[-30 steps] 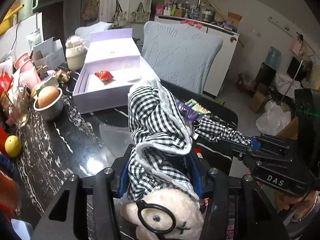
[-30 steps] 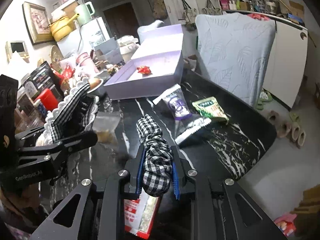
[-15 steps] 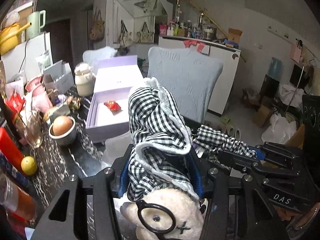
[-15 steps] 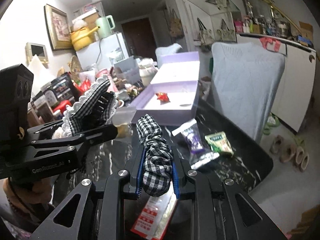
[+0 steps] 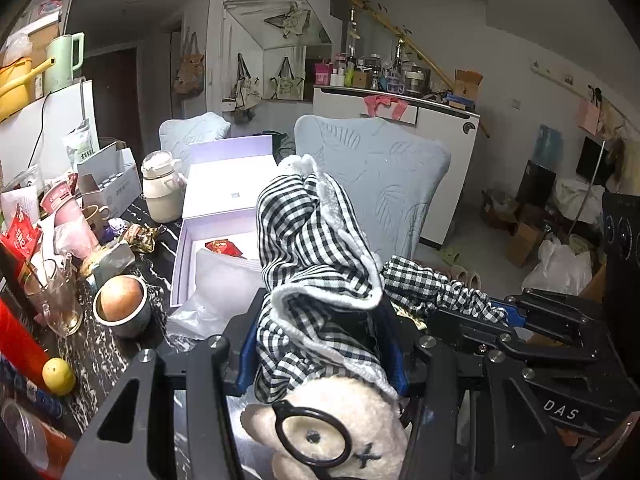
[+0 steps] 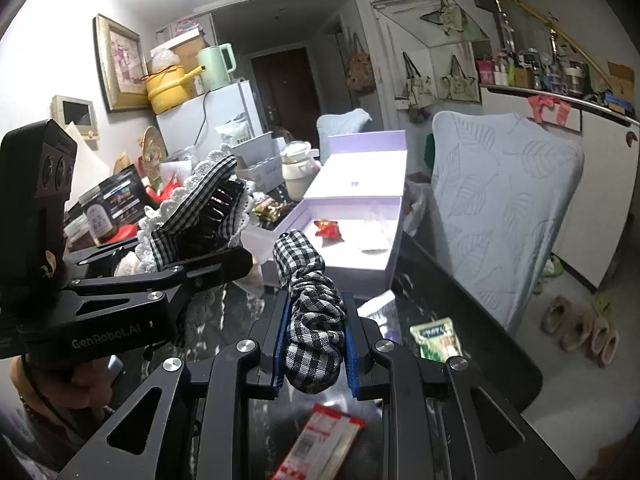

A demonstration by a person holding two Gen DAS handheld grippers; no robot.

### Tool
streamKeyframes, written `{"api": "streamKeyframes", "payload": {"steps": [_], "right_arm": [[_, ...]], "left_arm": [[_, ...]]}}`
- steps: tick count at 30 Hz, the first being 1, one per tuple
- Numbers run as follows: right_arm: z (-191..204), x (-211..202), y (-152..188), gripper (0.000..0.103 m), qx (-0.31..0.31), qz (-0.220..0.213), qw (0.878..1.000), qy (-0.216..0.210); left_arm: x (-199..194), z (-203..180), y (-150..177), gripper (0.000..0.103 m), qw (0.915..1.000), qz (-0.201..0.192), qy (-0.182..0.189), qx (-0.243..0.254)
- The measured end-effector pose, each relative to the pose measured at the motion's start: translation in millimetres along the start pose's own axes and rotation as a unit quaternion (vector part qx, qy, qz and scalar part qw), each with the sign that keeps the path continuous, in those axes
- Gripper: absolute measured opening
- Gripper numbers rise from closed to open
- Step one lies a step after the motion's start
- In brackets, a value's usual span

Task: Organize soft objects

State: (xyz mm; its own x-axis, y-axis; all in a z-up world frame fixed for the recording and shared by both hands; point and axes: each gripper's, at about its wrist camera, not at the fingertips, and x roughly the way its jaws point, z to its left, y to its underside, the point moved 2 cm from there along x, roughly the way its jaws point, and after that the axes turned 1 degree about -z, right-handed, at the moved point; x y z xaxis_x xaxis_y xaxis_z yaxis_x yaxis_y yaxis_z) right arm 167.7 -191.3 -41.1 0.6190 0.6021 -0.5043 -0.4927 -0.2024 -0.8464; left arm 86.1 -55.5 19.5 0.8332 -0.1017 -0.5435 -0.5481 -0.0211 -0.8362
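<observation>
A cream plush bear (image 5: 332, 436) with glasses, dressed in black-and-white gingham cloth (image 5: 312, 248) edged in white lace, sits between my left gripper's (image 5: 320, 324) blue pads, which are shut on it. A gingham strap (image 5: 432, 284) runs from the cloth to my right gripper (image 5: 496, 314). In the right wrist view my right gripper (image 6: 314, 320) is shut on that bunched strap (image 6: 312, 308), and my left gripper (image 6: 224, 256) holds the lace-trimmed cloth (image 6: 200, 196) at the left. Both are held above the black marble table (image 6: 460, 292). An open lilac box (image 6: 360, 224) lies ahead.
A red wrapper (image 6: 328, 227) lies in the box. A chair with a pale blue cover (image 5: 380, 184) stands behind the table. A bowl (image 5: 122, 308), a glass (image 5: 56, 300), a lemon (image 5: 59, 376) and a cream jar (image 5: 160, 192) crowd the left side. Snack packets (image 6: 436, 336) lie on the table.
Both grippers have risen together with the bear and strap still held. The table and lilac box now sit lower and farther off in both views.
</observation>
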Motion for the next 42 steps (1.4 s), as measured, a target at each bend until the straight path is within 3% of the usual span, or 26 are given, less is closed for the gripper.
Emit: {"api": "streamKeyframes", "payload": {"steps": [10,29,42], "right_arm": [[-7,28,-20,0.023,-0.002,0.0,1.0,-0.003],[-45,92,-81,0.023,-0.018,-0.015,1.0,0.018],[-68,162,-134,0.023,-0.031,-0.001,0.999,0.021]], "left_arm": [[30,21,-23,0.05,0.9999,-0.004,-0.012,0.003],[107,56,-116,0.05,0.9973,-0.039,-0.048,0.041],[170,94,-137,0.05,0.9965,-0.007,-0.078,0.027]]}}
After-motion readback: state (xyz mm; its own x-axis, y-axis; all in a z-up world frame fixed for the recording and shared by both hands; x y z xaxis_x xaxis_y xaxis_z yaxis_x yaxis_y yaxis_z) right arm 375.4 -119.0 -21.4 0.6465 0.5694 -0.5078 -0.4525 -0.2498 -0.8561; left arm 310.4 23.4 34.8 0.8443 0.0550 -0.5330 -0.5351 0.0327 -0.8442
